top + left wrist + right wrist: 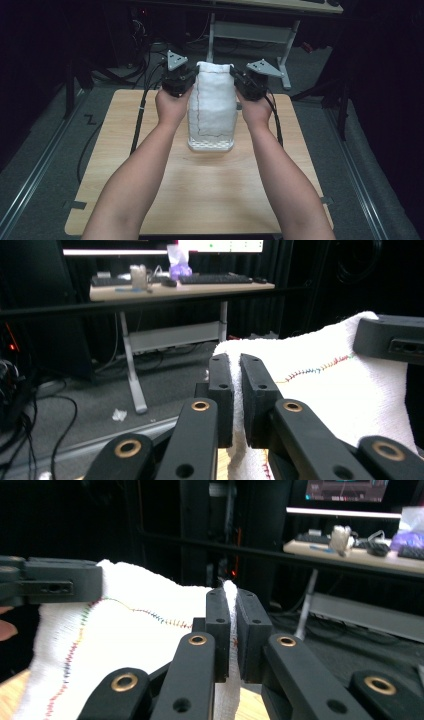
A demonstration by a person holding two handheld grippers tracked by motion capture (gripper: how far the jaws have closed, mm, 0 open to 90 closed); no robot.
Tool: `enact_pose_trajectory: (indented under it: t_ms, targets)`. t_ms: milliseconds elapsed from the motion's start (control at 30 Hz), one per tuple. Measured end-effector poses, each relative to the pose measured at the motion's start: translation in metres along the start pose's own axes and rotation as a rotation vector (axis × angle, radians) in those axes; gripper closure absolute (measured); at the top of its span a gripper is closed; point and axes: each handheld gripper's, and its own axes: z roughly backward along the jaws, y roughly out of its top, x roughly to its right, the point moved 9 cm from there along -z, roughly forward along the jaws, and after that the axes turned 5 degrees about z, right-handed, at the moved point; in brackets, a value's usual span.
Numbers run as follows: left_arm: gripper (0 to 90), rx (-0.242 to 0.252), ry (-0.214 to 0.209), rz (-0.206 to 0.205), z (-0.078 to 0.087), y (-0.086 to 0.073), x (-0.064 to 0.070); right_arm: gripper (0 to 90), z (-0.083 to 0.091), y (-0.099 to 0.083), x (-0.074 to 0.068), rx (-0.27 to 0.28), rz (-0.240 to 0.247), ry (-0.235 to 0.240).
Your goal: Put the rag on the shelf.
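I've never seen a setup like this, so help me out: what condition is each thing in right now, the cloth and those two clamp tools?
White towel: lifted by its top corners, hanging, bottom edge on the table.
Left gripper: shut on a towel corner.
Right gripper: shut on the other corner.
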Motion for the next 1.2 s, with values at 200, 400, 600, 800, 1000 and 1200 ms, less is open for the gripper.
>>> enact_pose_trajectory:
  t_ms: [200, 400, 600, 800, 1000, 1200]
  targets:
    - [84.4, -0.113, -0.044, 0.072, -0.023, -0.034, -0.013, 85.7, -0.027, -0.035, 0.008, -0.142, 0.016, -0.003]
    - [83.8, -0.208, -0.070, 0.140, -0.035, -0.063, -0.022, 85.5, -0.035, -0.060, 0.009, -0.206, 0.001, 0.029]
    - [81.3, -0.243, -0.064, 0.147, -0.039, -0.076, -0.025, 79.4, -0.040, -0.073, 0.008, -0.249, 0.008, 0.025]
    - [68.2, -0.213, -0.037, 0.125, -0.031, -0.070, -0.025, 64.8, -0.040, -0.081, 0.011, -0.282, 0.004, 0.021]
    - [64.9, -0.190, -0.023, 0.076, -0.016, -0.063, -0.020, 58.3, -0.029, -0.074, 0.009, -0.245, 0.031, 0.022]
    - [63.0, -0.164, -0.013, 0.047, -0.003, -0.057, -0.015, 55.2, -0.016, -0.067, 0.006, -0.240, 0.032, 0.034]
